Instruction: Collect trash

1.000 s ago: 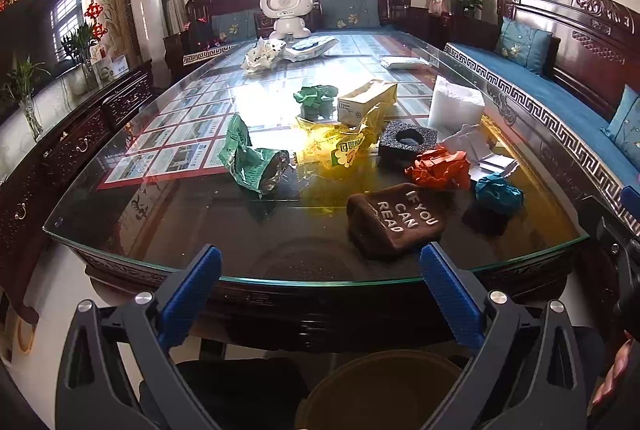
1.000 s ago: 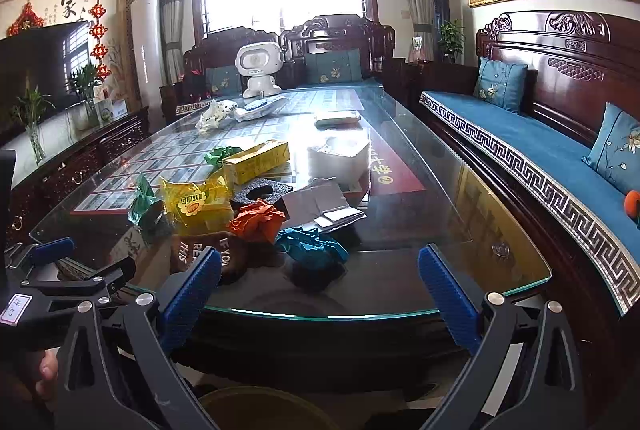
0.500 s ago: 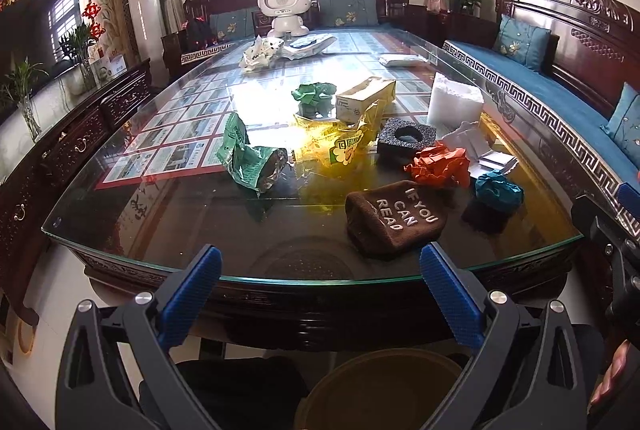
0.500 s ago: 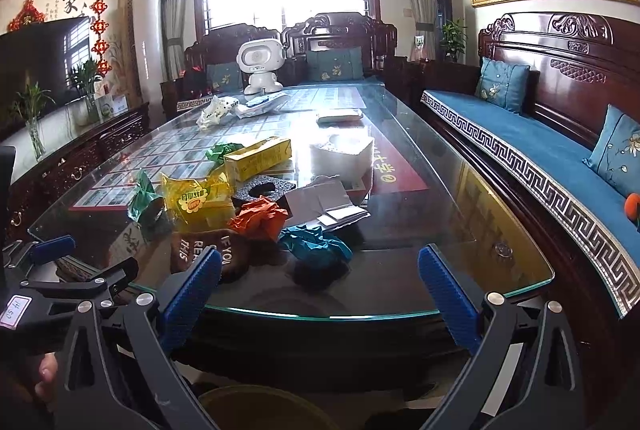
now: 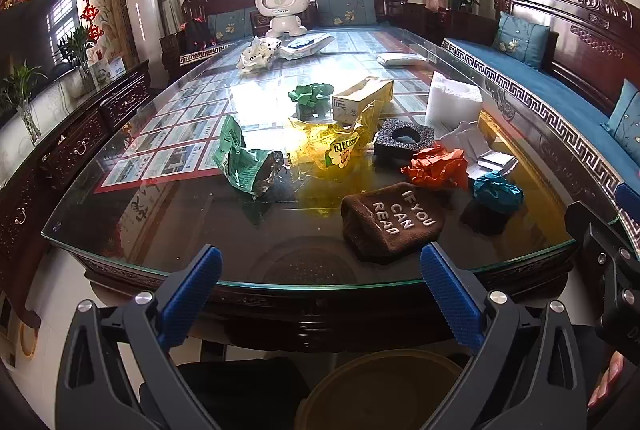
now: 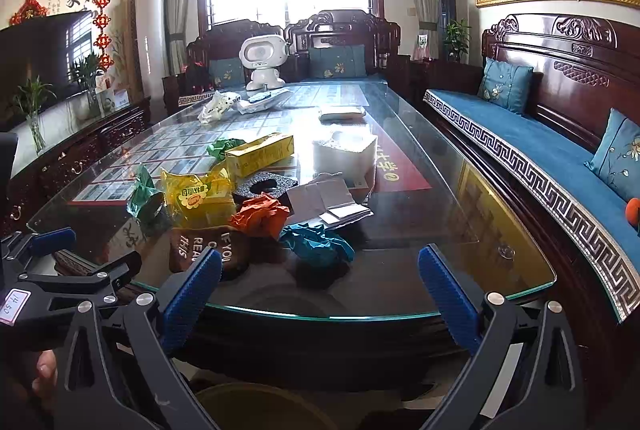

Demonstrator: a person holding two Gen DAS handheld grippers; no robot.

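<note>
— Ahead of both tongs, what's there?
— The glass table, same as before; litter mid-table, the brown cloth nearest. Left tongs and right tongs stay spread apart, empty, barely shifted.

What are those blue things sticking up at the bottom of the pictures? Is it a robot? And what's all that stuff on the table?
It isn't a robot. A person holds two grabbing tools, one in each hand, and each has a camera looking along its two blue fingers. One picture comes from the left gripper, the other from the right gripper. Both are open and hold nothing.

On the glass table lies rubbish to collect: a green wrapper, a yellow bag, crumpled orange paper, crumpled teal paper and a black foam block. There's also a brown cloth with words. A round bin waits below.
</note>
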